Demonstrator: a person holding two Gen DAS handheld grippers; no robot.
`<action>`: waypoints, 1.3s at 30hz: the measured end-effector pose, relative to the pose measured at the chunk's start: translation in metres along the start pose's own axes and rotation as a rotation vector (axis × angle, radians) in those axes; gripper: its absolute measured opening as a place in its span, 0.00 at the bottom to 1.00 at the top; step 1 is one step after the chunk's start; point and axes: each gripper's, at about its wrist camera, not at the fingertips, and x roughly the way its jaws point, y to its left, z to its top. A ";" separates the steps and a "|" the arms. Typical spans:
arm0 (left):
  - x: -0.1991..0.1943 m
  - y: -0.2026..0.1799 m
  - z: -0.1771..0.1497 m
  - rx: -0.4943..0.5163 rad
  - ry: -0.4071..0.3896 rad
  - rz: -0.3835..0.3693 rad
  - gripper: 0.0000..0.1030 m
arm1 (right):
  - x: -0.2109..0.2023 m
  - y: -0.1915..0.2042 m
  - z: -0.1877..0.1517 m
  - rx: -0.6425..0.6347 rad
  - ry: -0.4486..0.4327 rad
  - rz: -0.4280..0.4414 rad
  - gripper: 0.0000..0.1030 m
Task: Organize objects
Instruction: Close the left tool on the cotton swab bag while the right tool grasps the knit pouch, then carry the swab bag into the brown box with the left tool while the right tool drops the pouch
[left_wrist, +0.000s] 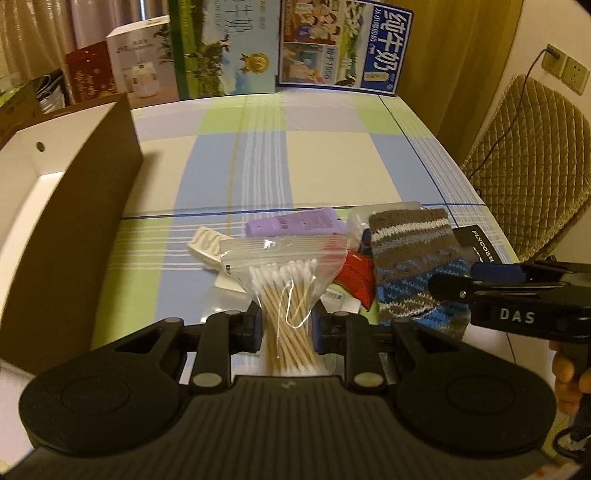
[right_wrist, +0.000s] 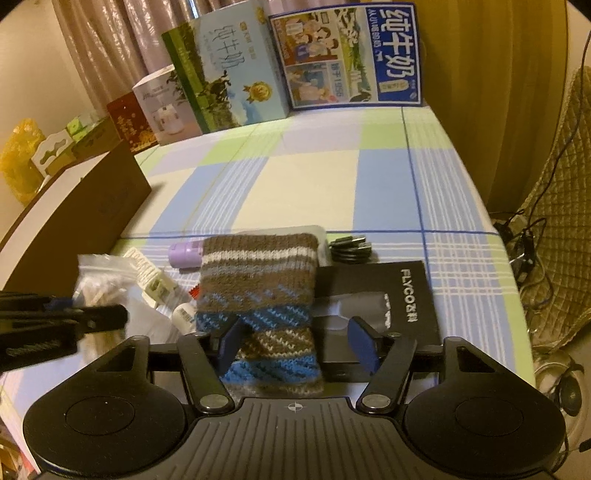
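My left gripper is shut on a clear zip bag of cotton swabs, held just above the table in front of the pile. The pile holds a purple tube, a white plastic piece, a red item and a striped knit sock. My right gripper is open, its jaws either side of the sock's near end. It also shows in the left wrist view. A black FLYCO box lies right of the sock. The swab bag appears at left.
A brown box with a white inside stands open at the left. Milk cartons and gift boxes line the table's far edge. A coiled black cable lies behind the FLYCO box. A quilted chair stands off the right edge.
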 end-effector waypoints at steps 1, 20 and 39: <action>-0.003 0.002 0.000 -0.006 -0.001 0.002 0.19 | 0.001 0.001 -0.001 -0.006 -0.001 0.000 0.54; -0.040 0.027 -0.010 -0.083 -0.040 0.049 0.19 | -0.020 0.019 -0.001 -0.030 -0.043 0.112 0.09; -0.107 0.109 0.015 -0.130 -0.166 0.088 0.19 | -0.061 0.099 0.040 0.033 -0.135 0.329 0.09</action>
